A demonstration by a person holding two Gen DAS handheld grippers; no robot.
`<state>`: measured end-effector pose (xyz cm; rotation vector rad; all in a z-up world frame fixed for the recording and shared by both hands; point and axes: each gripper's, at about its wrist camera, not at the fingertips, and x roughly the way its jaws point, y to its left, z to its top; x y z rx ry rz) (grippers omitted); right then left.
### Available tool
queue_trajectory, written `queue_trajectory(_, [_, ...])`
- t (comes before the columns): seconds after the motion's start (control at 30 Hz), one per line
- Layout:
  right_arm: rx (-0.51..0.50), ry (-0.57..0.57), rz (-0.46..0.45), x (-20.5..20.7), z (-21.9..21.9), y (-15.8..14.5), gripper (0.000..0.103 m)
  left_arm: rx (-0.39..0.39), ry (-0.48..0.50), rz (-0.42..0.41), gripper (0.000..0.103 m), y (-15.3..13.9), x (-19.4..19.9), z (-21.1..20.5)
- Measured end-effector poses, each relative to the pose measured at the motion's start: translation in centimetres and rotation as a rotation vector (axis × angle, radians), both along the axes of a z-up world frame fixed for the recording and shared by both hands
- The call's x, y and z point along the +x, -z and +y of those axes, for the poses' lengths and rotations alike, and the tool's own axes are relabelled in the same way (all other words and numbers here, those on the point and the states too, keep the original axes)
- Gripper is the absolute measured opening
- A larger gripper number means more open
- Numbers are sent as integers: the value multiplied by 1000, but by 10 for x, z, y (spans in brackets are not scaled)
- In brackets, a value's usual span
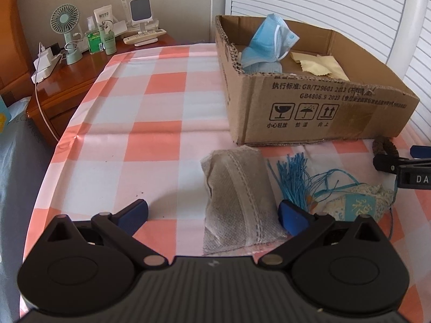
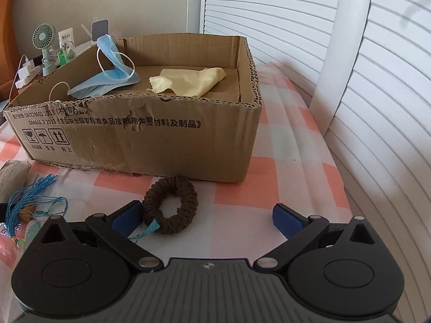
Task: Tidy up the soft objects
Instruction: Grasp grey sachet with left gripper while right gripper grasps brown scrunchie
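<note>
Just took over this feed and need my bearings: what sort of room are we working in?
Probably a bedroom: a wooden nightstand holds a small desk fan, chargers and toiletries, beside louvered closet doors. The work surface wears a pink checked cloth, with a cardboard box on it.

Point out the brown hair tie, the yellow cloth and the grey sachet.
brown hair tie (image 2: 186,188): right wrist view, braided ring's far side.
yellow cloth (image 2: 188,80): right wrist view, cloth's middle.
grey sachet (image 1: 237,188): left wrist view, pouch's middle.
</note>
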<state>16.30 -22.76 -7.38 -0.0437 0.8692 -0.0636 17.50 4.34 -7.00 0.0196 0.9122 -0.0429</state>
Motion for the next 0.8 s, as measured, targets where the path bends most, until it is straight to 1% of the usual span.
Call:
queue_trajectory(0.23, [-2, 21, -17, -2, 3, 1, 103, -13, -31, -4, 101, -1, -5, 12])
queue_trajectory(0.33, [-4, 26, -18, -3, 3, 1, 103, -15, -43, -18, 96, -2, -2, 11])
queue_trajectory(0.37, [-5, 27, -19, -3, 4, 1, 103, -19, -43, -26, 91, -3, -1, 10])
queue_trajectory(0.47, [-8, 29, -18, -3, 4, 1, 103, -29, -30, -29, 84, -3, 3, 5])
queue_trajectory(0.5, [-10, 30, -18, -3, 5, 1, 103, -23, -30, -32, 83, -3, 4, 3])
queue_trajectory(0.57, [-11, 25, -20, -3, 6, 1, 103, -7, -33, -38, 79, -2, 6, 0])
queue_trajectory(0.63, [-16, 12, -24, -2, 8, 1, 103, -10, -39, -42, 75, -3, 8, -1])
queue_trajectory(0.77, [-26, -32, -34, -1, 16, 1, 102, -10, -41, -44, 72, -4, 10, -1])
queue_trajectory(0.8, [-27, -48, -40, -1, 18, 0, 98, -9, -38, -42, 72, -5, 10, -1])
